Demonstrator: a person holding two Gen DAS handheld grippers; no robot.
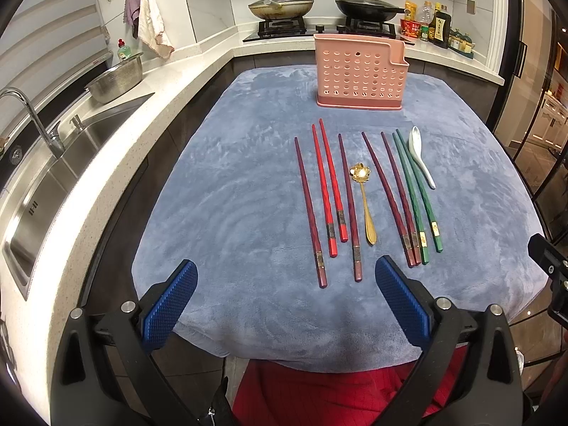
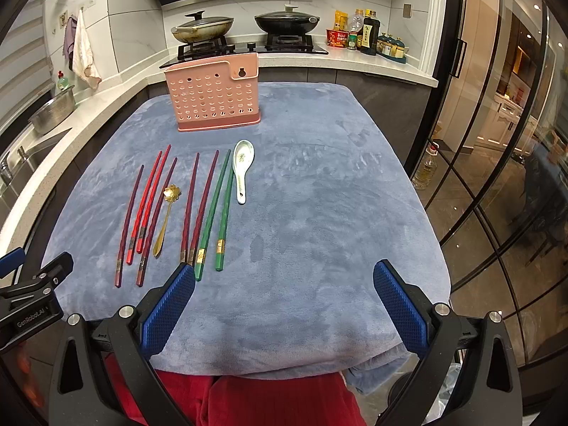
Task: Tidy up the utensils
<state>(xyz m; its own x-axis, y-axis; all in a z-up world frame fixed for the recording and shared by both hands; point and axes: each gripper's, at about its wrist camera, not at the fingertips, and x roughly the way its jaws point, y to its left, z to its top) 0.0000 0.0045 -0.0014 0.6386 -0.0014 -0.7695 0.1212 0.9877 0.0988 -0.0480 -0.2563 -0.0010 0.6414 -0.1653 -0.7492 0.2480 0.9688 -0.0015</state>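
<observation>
Several chopsticks lie side by side on a blue cloth point(image 1: 230, 195): dark red ones point(image 1: 309, 213), a bright red pair point(image 1: 328, 188), a maroon pair point(image 1: 390, 195) and a green pair point(image 1: 415, 191) point(image 2: 216, 213). A gold spoon point(image 1: 364, 198) point(image 2: 165, 216) lies among them, and a white ceramic spoon point(image 1: 420, 156) point(image 2: 241, 170) at the right end. A pink perforated utensil holder point(image 1: 360, 72) point(image 2: 214, 94) stands behind them. My left gripper point(image 1: 285, 301) is open and empty at the cloth's near edge. My right gripper point(image 2: 284, 301) is open and empty, right of the chopstick ends.
A steel sink point(image 1: 53, 184) with a tap and a colander point(image 1: 115, 80) lie along the left counter. A stove with two lidded pans point(image 1: 280, 7) and bottles point(image 2: 365, 33) is at the back. Glass doors point(image 2: 497, 142) stand to the right. Red fabric point(image 2: 266, 401) shows below the table edge.
</observation>
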